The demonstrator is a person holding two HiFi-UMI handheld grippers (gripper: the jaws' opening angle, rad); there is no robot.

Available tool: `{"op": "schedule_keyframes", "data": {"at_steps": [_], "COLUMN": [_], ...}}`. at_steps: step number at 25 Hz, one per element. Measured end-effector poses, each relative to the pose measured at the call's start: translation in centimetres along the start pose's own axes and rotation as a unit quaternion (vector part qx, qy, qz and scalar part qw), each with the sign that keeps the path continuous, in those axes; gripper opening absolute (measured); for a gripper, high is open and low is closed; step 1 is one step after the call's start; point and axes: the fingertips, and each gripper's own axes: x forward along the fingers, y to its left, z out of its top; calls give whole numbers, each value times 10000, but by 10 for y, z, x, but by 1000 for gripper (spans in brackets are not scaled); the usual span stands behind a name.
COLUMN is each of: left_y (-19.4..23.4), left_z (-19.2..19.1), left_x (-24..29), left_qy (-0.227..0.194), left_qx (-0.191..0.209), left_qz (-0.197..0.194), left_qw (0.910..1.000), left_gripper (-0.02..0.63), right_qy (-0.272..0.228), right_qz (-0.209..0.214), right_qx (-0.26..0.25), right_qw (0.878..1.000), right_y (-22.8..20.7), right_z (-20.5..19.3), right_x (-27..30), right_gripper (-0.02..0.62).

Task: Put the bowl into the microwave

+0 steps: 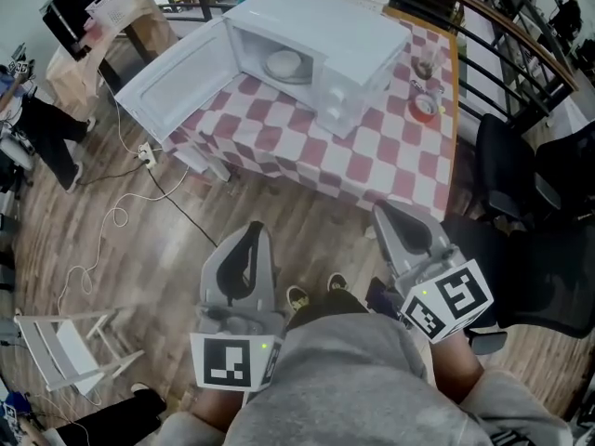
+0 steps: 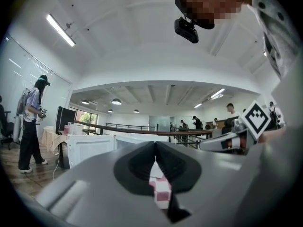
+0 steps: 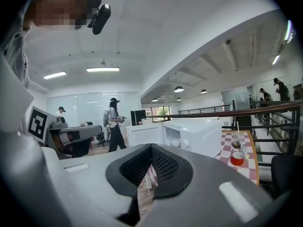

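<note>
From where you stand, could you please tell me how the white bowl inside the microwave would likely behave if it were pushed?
The bowl looks rigid and smooth, probably ceramic or hard plastic, so it would likely slide rather than flex. Its wide, low shape suggests it won't tip easily. If ceramic, knocking it against the microwave wall could chip it.

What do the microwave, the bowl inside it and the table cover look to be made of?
Microwave: white painted metal or plastic, smooth with a soft sheen. Bowl: likely glazed ceramic, pale and smooth; plastic is possible. Table cover: thin cloth or vinyl, red-and-white checks, draping over the edge.
</note>
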Motion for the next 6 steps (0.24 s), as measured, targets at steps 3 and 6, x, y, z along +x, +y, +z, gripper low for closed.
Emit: {"op": "schedule_keyframes", "data": {"at_steps": [3,6], "left_y": [-2,-5], "left_z": [-1,-2], "left_x": [2,5], "left_qy": [-6,-4], "left_qx": [-8,3], "left_qz": [-28,-48], "left_qw": [10000,10000], "left_gripper": [12,12], "right_qy": [-8,-23], "right_qz": [47,83], "right_qx": [38,16], "right_qw": [10000,10000], "right_y": [1,0], "right_z": [-1,-1], "right_x": [2,3], "right_gripper": [-3,-3]}}
